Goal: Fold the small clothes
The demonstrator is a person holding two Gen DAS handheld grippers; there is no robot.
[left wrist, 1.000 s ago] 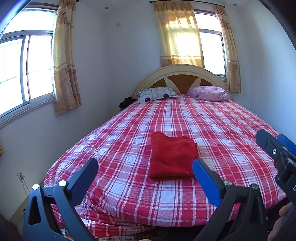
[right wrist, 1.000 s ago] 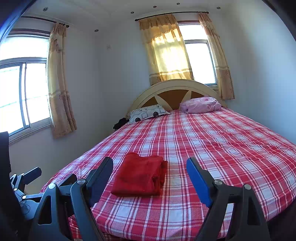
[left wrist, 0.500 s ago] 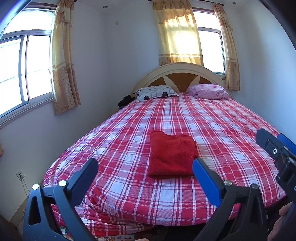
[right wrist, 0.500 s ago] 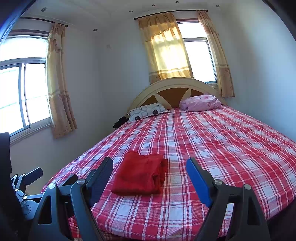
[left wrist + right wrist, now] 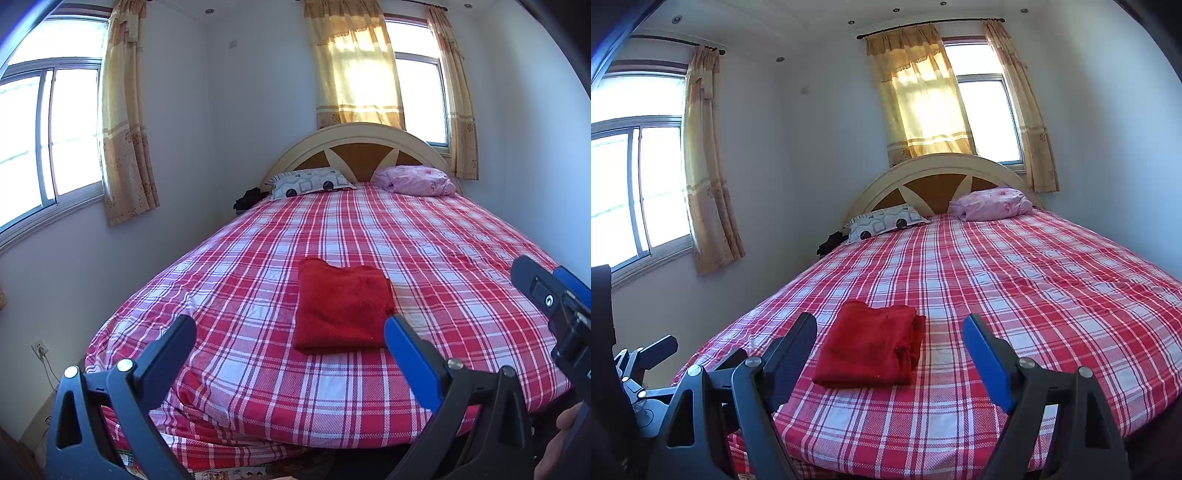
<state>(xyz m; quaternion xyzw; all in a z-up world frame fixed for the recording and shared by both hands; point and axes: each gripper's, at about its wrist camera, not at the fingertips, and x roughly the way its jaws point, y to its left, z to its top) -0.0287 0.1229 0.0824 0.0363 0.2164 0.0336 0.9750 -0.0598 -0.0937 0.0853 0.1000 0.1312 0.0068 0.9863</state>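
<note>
A folded red garment (image 5: 341, 308) lies flat on the red-and-white plaid bedsheet (image 5: 424, 236), near the foot of the bed. In the left wrist view the left gripper (image 5: 288, 338) has its jaws spread wide with nothing between the pads; the garment sits just beyond its fingertips, closer to the blue right-hand finger (image 5: 410, 350) than to the black one, and apart from both. The right wrist view shows the right gripper (image 5: 888, 332) likewise splayed and empty, with the garment (image 5: 871, 345) ahead and nearer its black left finger (image 5: 792, 347), not touching. Only the left view catches the other tool: the right gripper's black and blue body (image 5: 554, 295) pokes in at the far right edge, and a bit of the person's hand (image 5: 561, 448) shows at the lower right corner. Only the right view shows the left gripper's frame (image 5: 646, 354) at its lower left edge, plus the ceiling lights and curtain rod. Well beyond both claws, at the arched headboard (image 5: 938, 177), rest a patterned pillow (image 5: 886, 221) and a bundled pink blanket (image 5: 991, 205); yellow curtains (image 5: 354, 70) hang at the windows.
</note>
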